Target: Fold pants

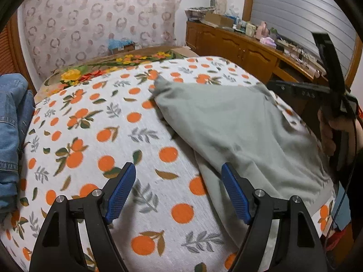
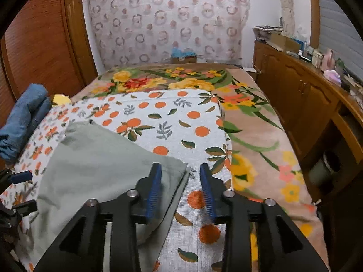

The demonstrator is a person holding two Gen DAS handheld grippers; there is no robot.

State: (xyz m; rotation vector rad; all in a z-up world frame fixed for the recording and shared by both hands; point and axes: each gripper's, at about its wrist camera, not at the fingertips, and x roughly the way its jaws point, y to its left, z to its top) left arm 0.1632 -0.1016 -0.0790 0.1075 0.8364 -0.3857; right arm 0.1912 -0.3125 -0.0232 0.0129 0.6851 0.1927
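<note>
Lying rumpled, grey-green pants

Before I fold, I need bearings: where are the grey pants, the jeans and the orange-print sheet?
grey pants (image 1: 238, 122), left wrist view, middle of cloth.
jeans (image 1: 9, 122), left wrist view, denim pile.
orange-print sheet (image 2: 163, 115), right wrist view, bare patch.

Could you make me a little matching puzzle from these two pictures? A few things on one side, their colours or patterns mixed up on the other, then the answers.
Things:
1. pants
2. jeans
3. sheet
4. blanket
5. pads

Looks:
A. white with oranges and leaves
B. plain grey-green
C. tan with big yellow and red flowers
D. blue denim, bundled at the bed's edge
E. dark blue, ribbed

Pairs: 1-B, 2-D, 3-A, 4-C, 5-E
</note>
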